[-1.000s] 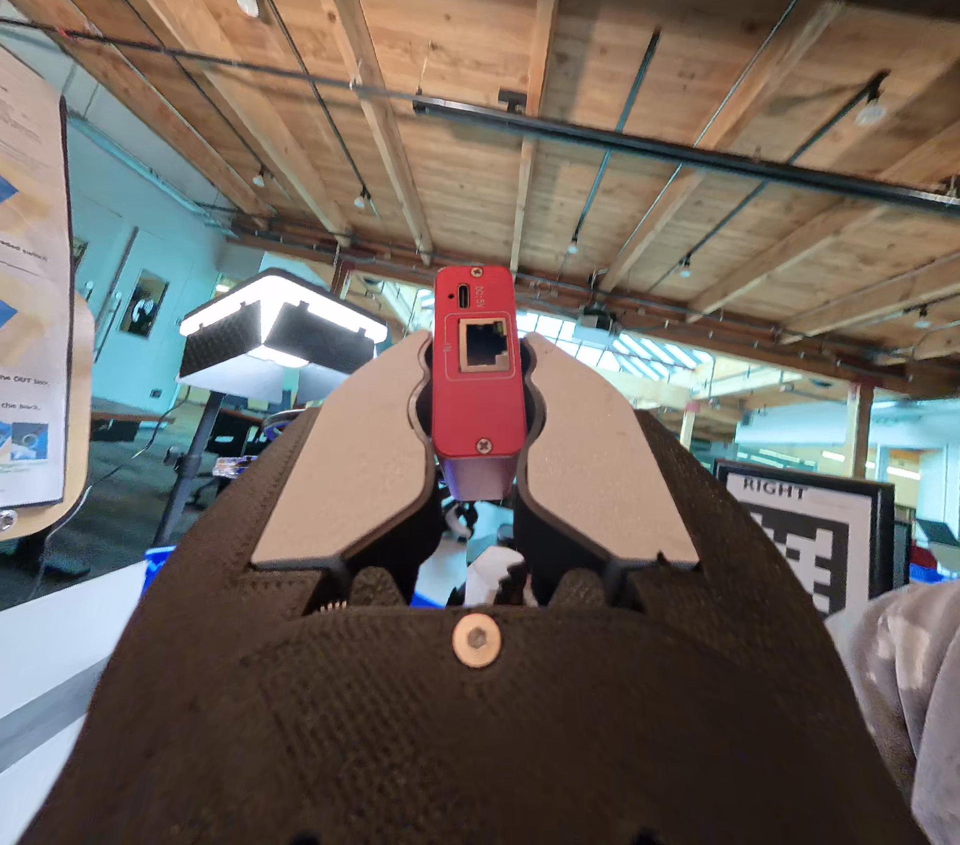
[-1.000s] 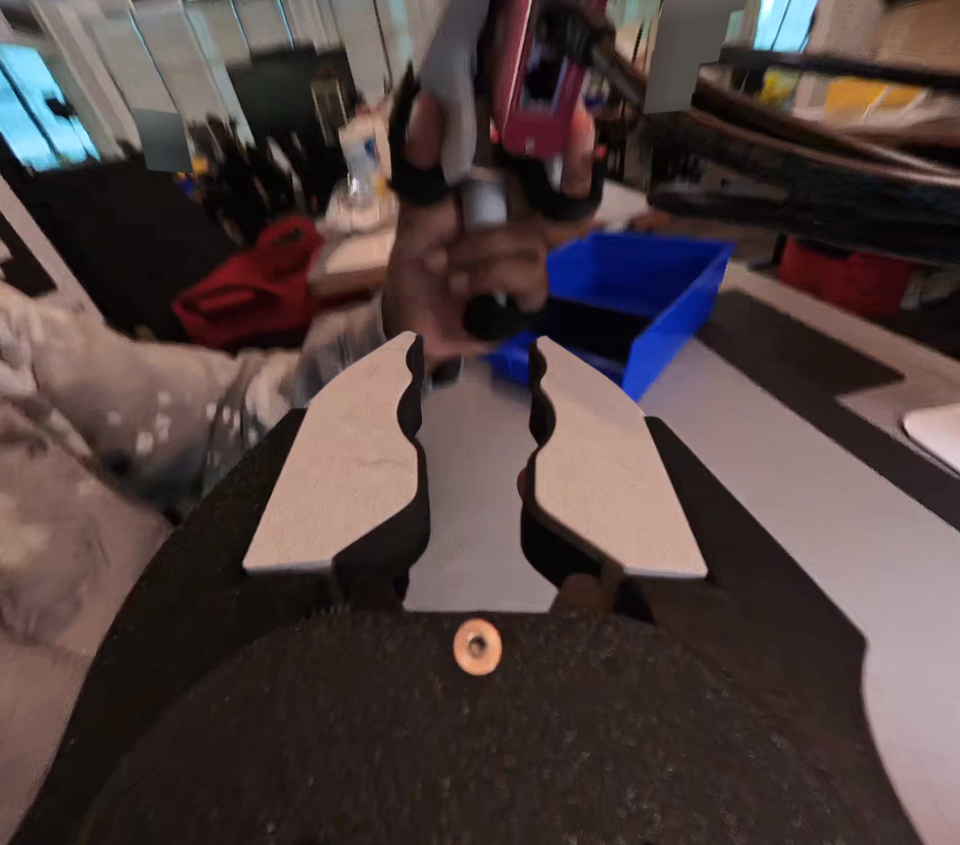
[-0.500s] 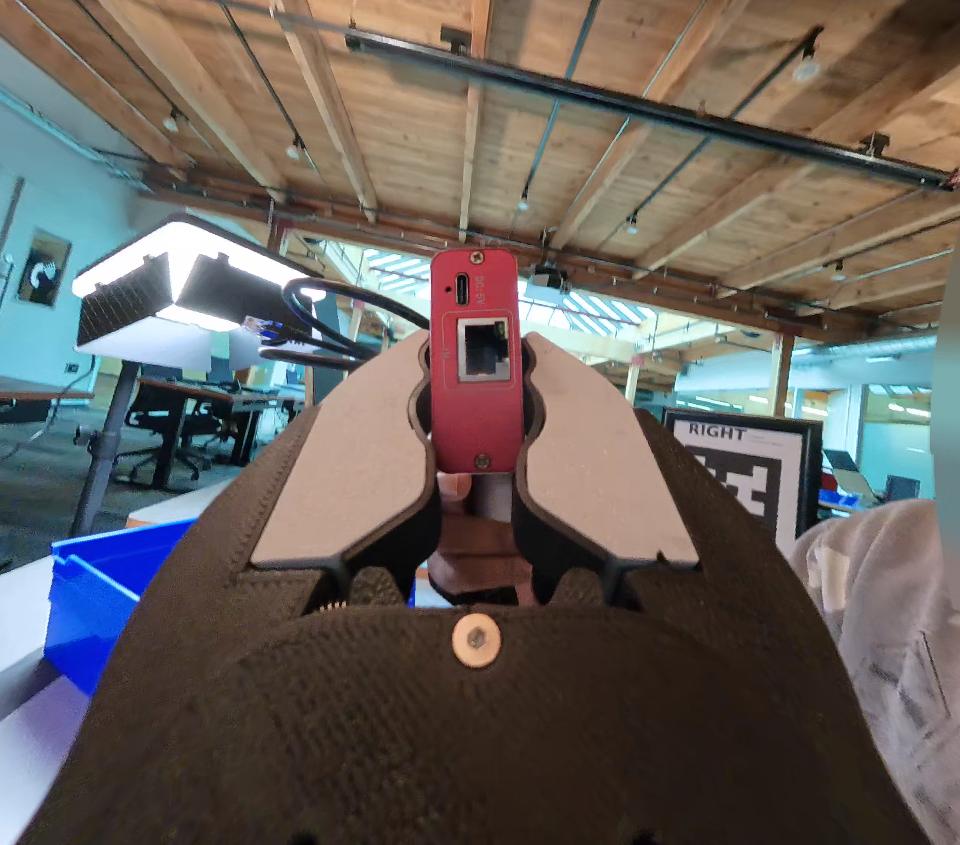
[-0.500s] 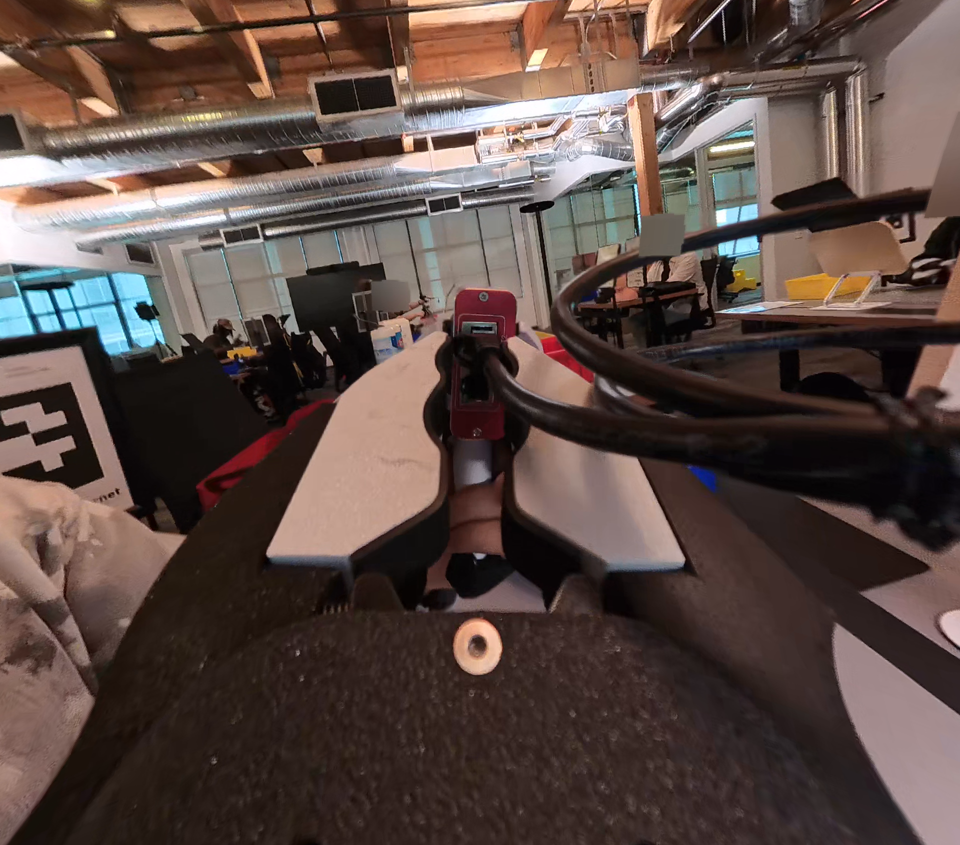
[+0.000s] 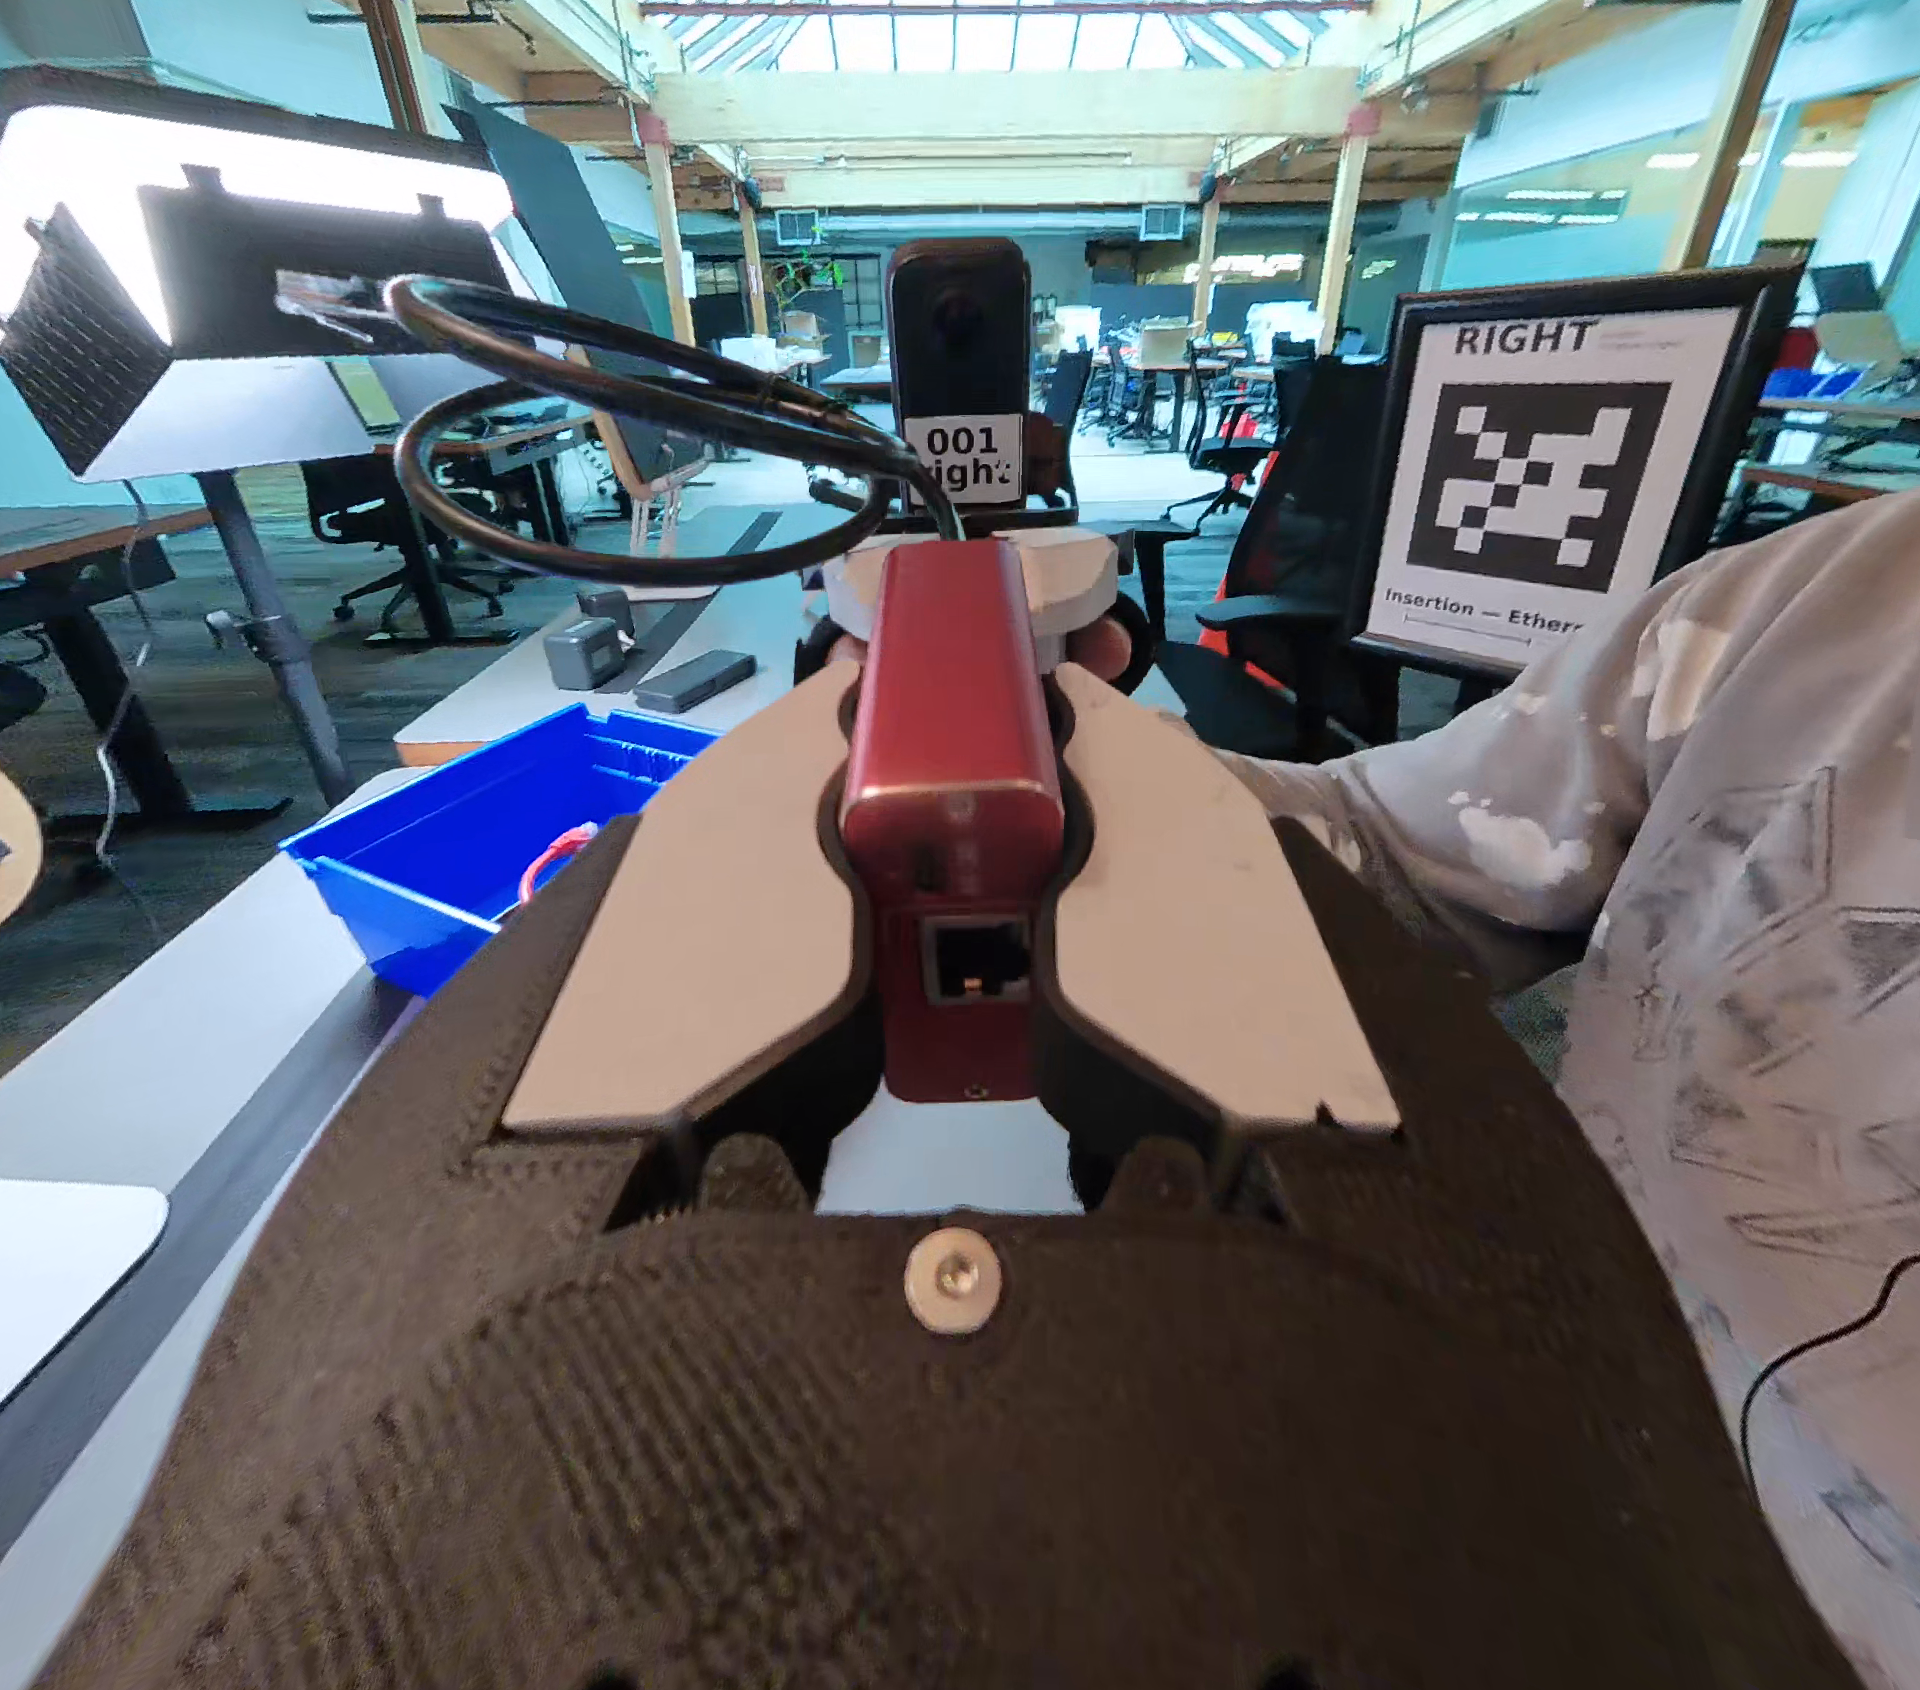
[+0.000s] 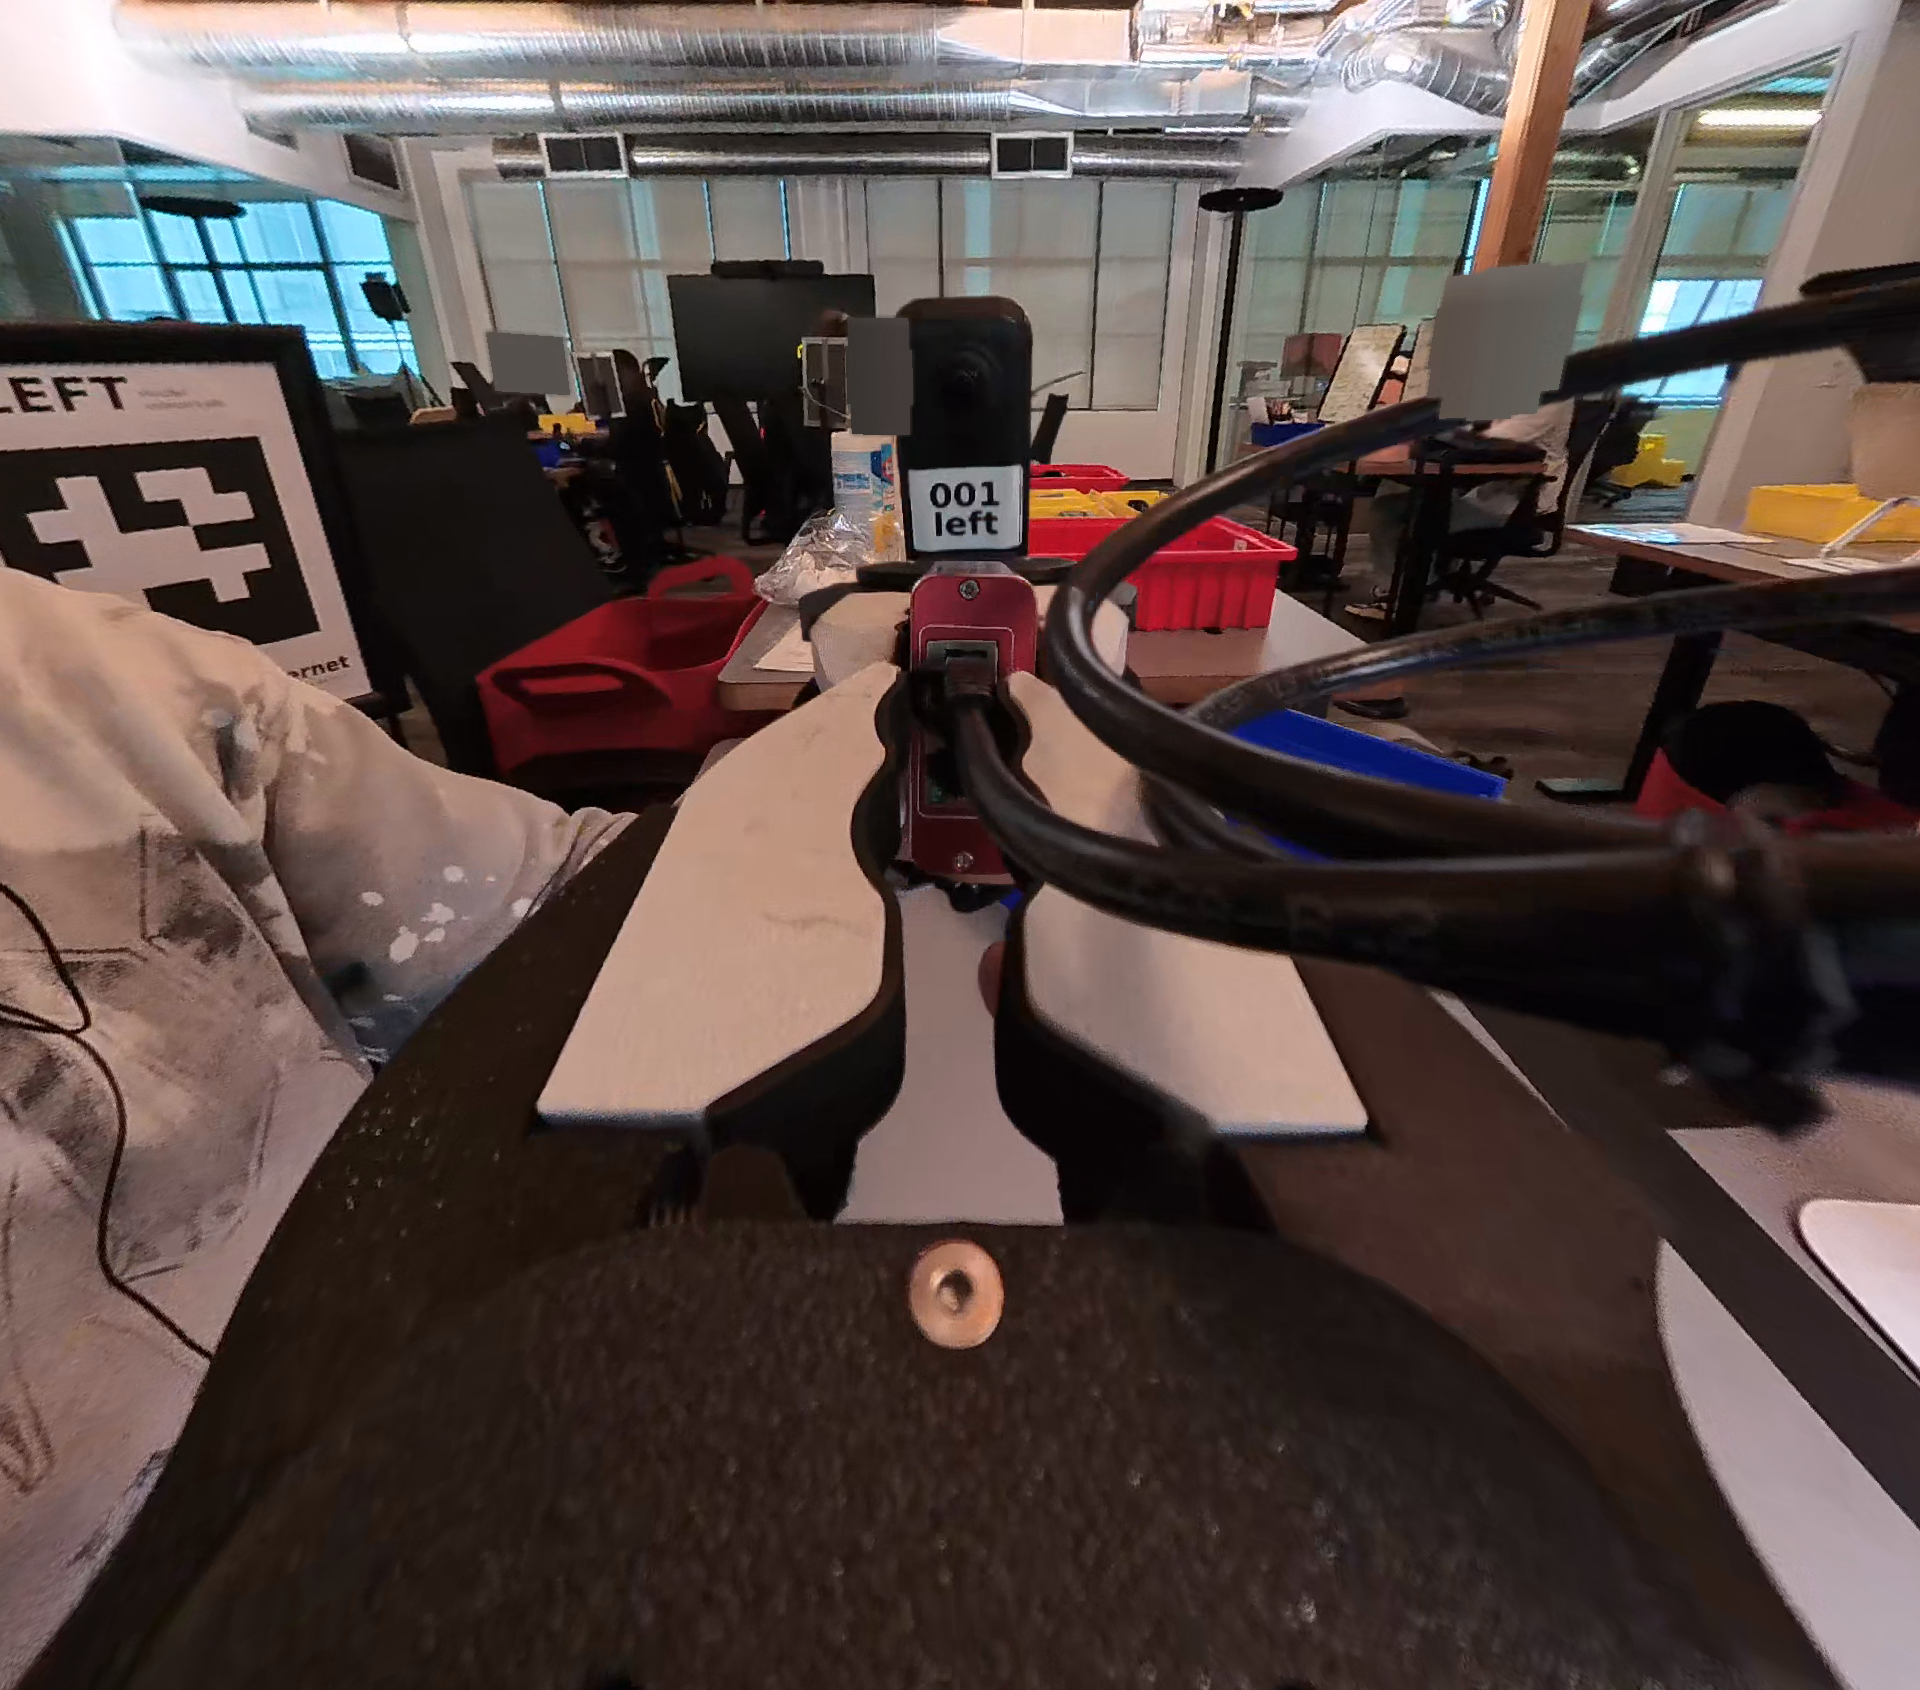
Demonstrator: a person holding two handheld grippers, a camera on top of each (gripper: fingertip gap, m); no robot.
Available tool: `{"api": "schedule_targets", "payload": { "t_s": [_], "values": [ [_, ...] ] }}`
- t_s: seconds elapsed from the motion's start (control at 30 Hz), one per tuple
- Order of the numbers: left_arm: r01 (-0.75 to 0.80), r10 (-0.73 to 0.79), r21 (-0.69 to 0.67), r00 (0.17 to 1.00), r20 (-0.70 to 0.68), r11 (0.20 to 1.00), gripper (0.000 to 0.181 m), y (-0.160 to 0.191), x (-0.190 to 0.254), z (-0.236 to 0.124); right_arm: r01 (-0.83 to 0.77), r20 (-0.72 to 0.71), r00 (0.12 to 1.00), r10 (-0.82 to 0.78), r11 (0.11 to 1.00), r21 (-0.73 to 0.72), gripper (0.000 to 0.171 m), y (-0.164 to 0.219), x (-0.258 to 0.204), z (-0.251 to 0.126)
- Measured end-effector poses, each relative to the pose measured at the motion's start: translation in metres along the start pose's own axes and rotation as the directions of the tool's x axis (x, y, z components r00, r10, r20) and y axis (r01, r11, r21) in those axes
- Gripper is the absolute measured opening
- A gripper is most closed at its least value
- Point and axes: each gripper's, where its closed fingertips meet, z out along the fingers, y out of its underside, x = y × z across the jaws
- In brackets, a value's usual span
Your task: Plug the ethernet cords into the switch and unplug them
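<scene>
My left gripper (image 5: pixel 951 705) is shut on a red switch (image 5: pixel 951 767) held above the table, with one empty port facing my camera. A black ethernet cord (image 5: pixel 878 440) runs from the switch's far end and loops to the left. In the right wrist view, my right gripper (image 6: pixel 954 690) faces the switch (image 6: pixel 971 622) and is shut on the cord's plug at a port. The thick cord (image 6: pixel 1247 897) sweeps off to the right. The right gripper's fingers (image 5: pixel 1075 591) show beyond the switch in the left wrist view.
A blue bin (image 5: pixel 468 840) stands on the grey table (image 5: pixel 156 1069) to the left. Framed marker signs (image 5: pixel 1548 477) (image 6: pixel 156 518) stand beside the person's pale sleeve (image 5: pixel 1662 809). A lamp panel (image 5: pixel 208 269) is at far left. Red bins (image 6: pixel 1195 570) sit behind.
Both views have tipped down from the ceiling to level. My right gripper, open and apart a second ago, has come to the switch and closed on the cord's plug.
</scene>
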Motion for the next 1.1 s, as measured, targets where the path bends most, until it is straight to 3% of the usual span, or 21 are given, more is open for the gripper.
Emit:
{"api": "schedule_targets", "payload": {
  "t_s": [0.67, 0.87, 1.1],
  "values": [
    [0.059, -0.062, -0.126, 0.998, -0.018, 0.99, 0.031, 0.01, 0.006, 0.0, -0.01, 0.08, 0.997, 0.011, 1.0, -0.011, 0.015, 0.008, -0.006, -0.003],
    [0.046, -0.041, -0.135, 0.998, 0.036, 0.99, 0.031, 0.011, 0.0, -0.001, 0.052, -0.004, 0.999, -0.052, 0.997, -0.051, 0.014, 0.009, 0.003, -0.002],
    [-0.067, 0.086, -0.135, 0.986, 0.145, 0.989, 0.031, 0.005, -0.006, -0.001, 0.149, -0.129, 0.979, -0.155, 0.987, -0.055, 0.016, 0.004, 0.011, -0.001]
  ]
}}
